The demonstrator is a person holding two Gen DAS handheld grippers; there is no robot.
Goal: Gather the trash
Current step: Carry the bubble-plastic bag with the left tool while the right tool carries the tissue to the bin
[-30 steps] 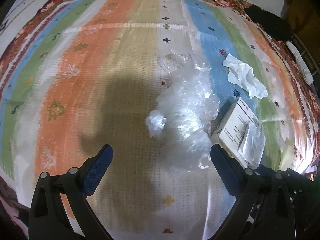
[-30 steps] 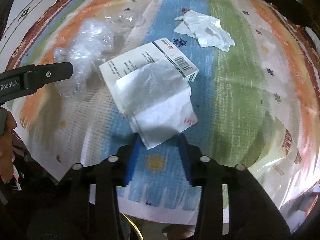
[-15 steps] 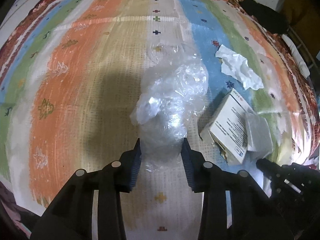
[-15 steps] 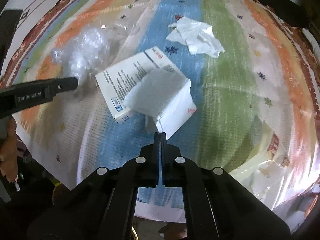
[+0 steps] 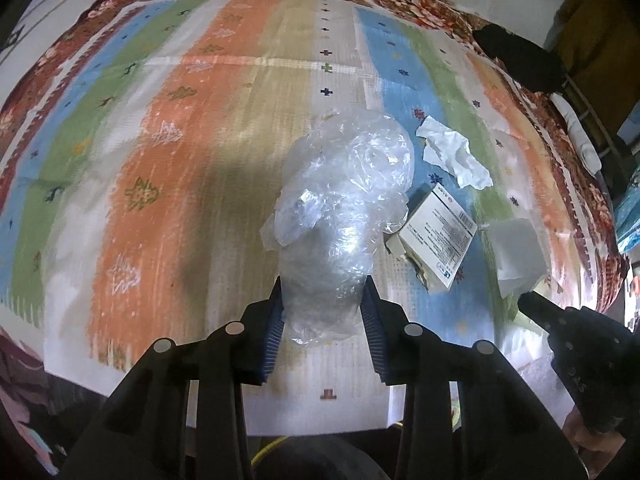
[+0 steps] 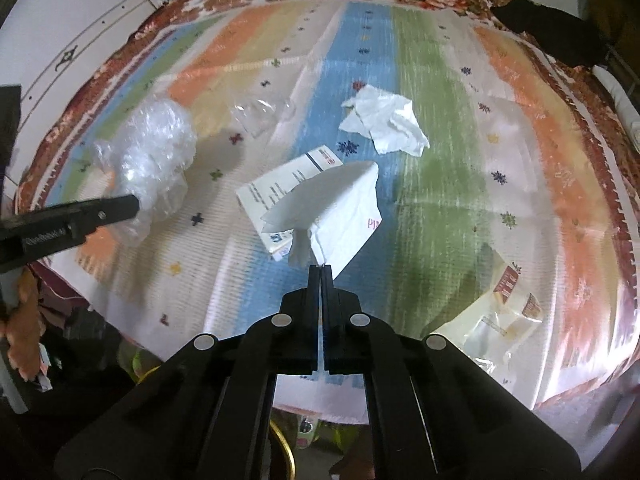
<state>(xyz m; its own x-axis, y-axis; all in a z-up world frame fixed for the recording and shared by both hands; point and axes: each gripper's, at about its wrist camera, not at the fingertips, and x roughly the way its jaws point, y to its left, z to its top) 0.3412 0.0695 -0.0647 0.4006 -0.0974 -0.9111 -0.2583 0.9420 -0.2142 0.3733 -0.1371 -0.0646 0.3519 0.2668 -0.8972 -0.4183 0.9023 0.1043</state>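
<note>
My left gripper (image 5: 323,300) is shut on a crumpled clear plastic bag (image 5: 344,200) and holds it above the striped cloth; the bag also shows in the right wrist view (image 6: 154,160). My right gripper (image 6: 321,270) is shut on a white paper sheet (image 6: 336,208) and holds it lifted over a white printed box (image 6: 280,196). In the left wrist view the box (image 5: 438,232) lies on the cloth right of the bag, and the paper (image 5: 516,256) hangs at the right gripper's tip. A crumpled white tissue (image 6: 384,124) lies beyond the box, also in the left wrist view (image 5: 452,152).
A striped cloth (image 6: 440,160) covers the table. A clear plastic piece (image 6: 260,114) lies at the back left. A cream plastic wrapper (image 6: 500,320) lies near the front right edge. A black object (image 6: 548,32) sits at the far right corner.
My left gripper closed on the plastic bag and lifted it. My right gripper closed on the paper sheet and raised it off the box.
</note>
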